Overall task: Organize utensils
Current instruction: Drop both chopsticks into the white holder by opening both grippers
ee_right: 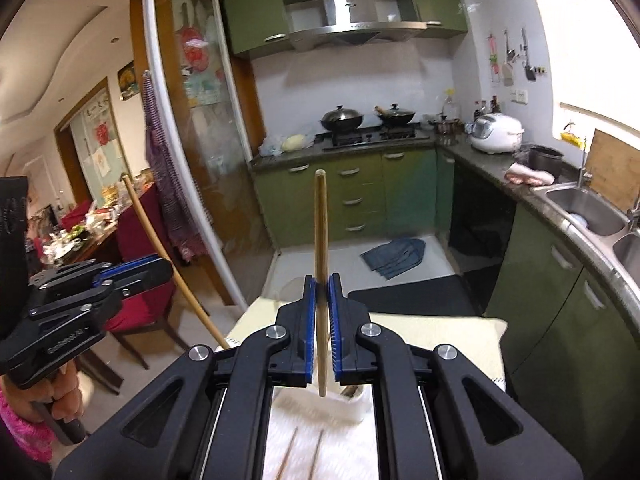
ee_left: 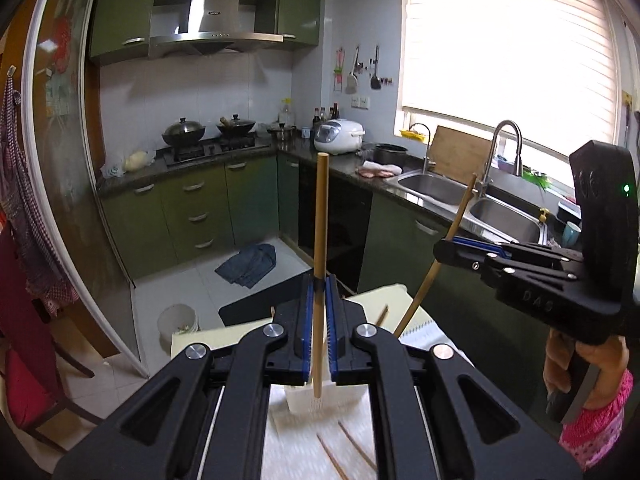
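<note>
Writing, right gripper body: raised letters "DAS" on the black housing as seen from the left wrist view; a green indicator light glows on the upright black block behind it.
Writing, left gripper body: a small pale line of print on the side of the housing in the right wrist view — too blurred to read.
Writing, range hood [ee_left: 212, 20]: a small badge on the steel chimney, not legible.
Left gripper [ee_left: 320, 286]: clenched on one chopstick; blue pads pressed against it from both sides.
Left chopstick [ee_left: 321, 216]: plain light wood, round, blunt squared top; stands nearly upright, passing down between the pads, lower end hanging free over a white holder [ee_left: 308, 402].
Right gripper [ee_right: 321, 286]: clenched on a second chopstick, pads tight on both sides.
Right chopstick [ee_right: 320, 220]: same pale wood, dark band where the pads pinch it; nearly upright, narrow tip free just below the jaws.
Cross-view: each gripper shows in the other's camera with its stick slanting up out of the jaws — right gripper [ee_left: 440, 250], left gripper [ee_right: 166, 266].
Loose chopsticks [ee_left: 346, 450]: two lie on the white cloth [ee_left: 296, 452] below the jaws; the same pair blurred in the right view [ee_right: 304, 454].
Hands: a hand [ee_left: 584, 364] in a pink sleeve grips the right handle.
</note>
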Motion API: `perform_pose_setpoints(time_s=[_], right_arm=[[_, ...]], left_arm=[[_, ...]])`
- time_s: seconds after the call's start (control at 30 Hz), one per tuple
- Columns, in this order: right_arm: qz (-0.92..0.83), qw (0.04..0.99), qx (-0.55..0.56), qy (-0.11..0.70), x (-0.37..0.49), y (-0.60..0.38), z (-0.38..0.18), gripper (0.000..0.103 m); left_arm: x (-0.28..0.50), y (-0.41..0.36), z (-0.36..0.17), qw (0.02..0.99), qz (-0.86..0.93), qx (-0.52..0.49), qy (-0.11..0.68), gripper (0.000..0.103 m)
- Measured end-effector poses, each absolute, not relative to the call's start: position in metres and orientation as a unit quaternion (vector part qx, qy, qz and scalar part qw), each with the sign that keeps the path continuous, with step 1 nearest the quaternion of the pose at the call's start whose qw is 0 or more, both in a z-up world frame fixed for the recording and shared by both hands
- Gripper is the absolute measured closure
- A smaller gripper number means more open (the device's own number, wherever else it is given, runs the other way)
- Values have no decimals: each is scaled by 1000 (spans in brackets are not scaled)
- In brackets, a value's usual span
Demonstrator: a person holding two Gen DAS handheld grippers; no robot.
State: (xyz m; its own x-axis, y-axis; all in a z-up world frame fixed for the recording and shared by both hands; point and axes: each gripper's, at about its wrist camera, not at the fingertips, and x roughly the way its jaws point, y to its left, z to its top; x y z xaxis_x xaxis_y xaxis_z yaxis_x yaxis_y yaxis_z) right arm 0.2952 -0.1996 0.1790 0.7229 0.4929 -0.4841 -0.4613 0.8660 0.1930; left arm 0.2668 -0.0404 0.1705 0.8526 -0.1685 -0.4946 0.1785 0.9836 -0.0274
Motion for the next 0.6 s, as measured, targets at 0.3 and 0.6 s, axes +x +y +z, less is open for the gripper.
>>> perform_pose_setpoints(time_s=[0.3,0.6], right_arm=[[244,922,23,300,348,-177,128,96],[253,902,2,349,359,-159,61,95]], left_arm=[[329,-46,119,958,-78,12,277,97],[346,-44,51,933,-71,18,353,97]])
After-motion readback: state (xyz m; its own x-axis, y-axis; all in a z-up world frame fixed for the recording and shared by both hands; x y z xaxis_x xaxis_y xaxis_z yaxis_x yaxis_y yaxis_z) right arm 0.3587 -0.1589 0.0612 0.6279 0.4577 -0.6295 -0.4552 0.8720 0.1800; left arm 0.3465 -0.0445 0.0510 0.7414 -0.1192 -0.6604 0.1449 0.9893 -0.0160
